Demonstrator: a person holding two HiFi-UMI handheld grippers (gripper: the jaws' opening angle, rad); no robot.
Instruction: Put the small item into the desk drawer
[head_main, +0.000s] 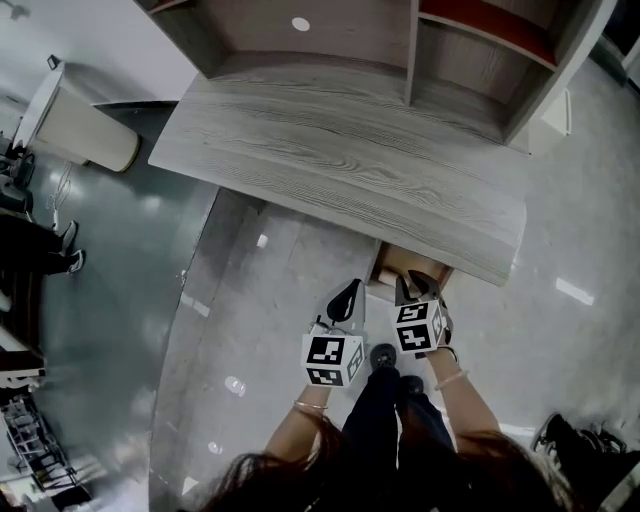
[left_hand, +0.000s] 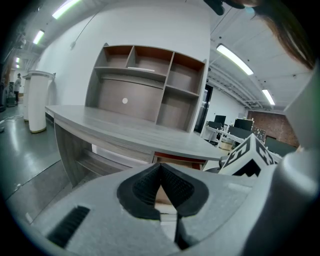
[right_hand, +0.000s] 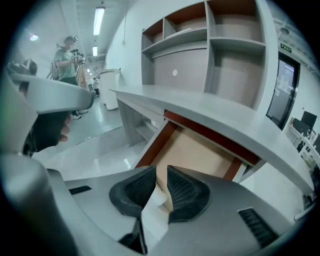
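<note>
Looks late in the task, with the drawer (right_hand: 200, 150) pulled out from under the surface (head_main: 340, 165) and both grippers held at its front. Finds the left gripper (left_hand: 161, 170) with jaws pressed together on nothing, and the right gripper (right_hand: 161, 171) with jaws narrow, the small white item (right_hand: 158, 196) showing low in their gap over the drawer's near end. Cannot settle whether that item is pinched or already lying inside, so leaves either a release or only shutting the drawer.
</note>
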